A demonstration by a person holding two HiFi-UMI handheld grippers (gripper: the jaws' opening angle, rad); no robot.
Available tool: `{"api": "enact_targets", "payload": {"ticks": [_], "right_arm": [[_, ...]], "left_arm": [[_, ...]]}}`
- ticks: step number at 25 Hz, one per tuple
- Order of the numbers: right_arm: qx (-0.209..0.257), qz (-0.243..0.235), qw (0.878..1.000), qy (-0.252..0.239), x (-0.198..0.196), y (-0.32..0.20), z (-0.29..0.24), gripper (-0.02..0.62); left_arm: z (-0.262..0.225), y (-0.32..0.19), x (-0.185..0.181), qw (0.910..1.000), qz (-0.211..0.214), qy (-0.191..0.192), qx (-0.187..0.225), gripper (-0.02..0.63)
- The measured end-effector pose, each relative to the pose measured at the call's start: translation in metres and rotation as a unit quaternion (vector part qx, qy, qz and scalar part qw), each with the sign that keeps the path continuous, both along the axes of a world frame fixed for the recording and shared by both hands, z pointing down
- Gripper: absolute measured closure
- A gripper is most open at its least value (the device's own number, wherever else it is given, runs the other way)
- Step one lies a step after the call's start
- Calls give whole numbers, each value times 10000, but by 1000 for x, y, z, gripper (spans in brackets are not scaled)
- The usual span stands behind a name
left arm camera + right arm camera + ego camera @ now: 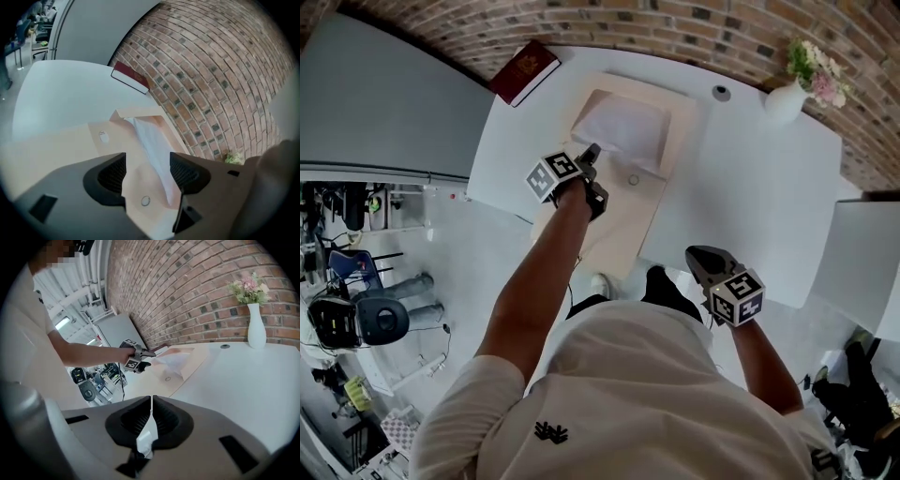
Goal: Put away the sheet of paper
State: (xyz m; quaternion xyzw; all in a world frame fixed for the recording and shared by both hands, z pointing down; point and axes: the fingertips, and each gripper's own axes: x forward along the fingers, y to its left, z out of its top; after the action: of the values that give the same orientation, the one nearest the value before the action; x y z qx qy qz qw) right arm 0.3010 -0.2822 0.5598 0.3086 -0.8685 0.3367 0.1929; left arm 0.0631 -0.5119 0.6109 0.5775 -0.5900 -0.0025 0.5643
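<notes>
A tan envelope (614,211) lies on the white table (750,187) with its flap end toward the brick wall. The white sheet of paper (623,127) sticks out of its far mouth. My left gripper (591,155) hovers over the envelope's left side, just short of the sheet. In the left gripper view it (147,168) is open, and between the jaws I see only the envelope (93,145) and the sheet (152,140) below, untouched. My right gripper (698,258) is held back at the table's near edge. It (151,408) is shut and points toward the sheet (173,359).
A dark red book (525,70) lies at the table's far left corner. A white vase with flowers (787,98) stands at the far right against the brick wall. A round cable hole (721,92) is near it. Office chairs and gear stand on the floor at left.
</notes>
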Motion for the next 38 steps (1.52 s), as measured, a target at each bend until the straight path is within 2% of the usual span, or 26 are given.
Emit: {"api": "enact_targets", "payload": {"ticks": [6, 10, 12, 17, 21, 30, 38], "right_arm": [[222, -190, 9995, 152, -53, 17, -16, 558], [407, -341, 9981, 319, -87, 27, -25, 558], [496, -364, 9974, 381, -104, 33, -32, 558], [662, -420, 9956, 519, -149, 60, -42, 560], [774, -510, 9937, 628, -180, 82, -50, 560], [984, -539, 9909, 747, -248, 130, -64, 563], [1155, -664, 9873, 867, -299, 168, -64, 566]], "left_arm": [[-25, 43, -22, 9980, 447, 326, 312, 327], [-45, 74, -36, 9934, 893, 363, 614, 333], [-57, 94, -47, 9907, 1040, 414, 775, 404], [-77, 154, -79, 9828, 1469, 470, 1016, 520], [-100, 195, -103, 9740, 1593, 924, 1320, 566], [-134, 289, -168, 9508, 2153, 1274, 1829, 581], [-130, 367, -207, 9308, 2924, 979, 1965, 581]]}}
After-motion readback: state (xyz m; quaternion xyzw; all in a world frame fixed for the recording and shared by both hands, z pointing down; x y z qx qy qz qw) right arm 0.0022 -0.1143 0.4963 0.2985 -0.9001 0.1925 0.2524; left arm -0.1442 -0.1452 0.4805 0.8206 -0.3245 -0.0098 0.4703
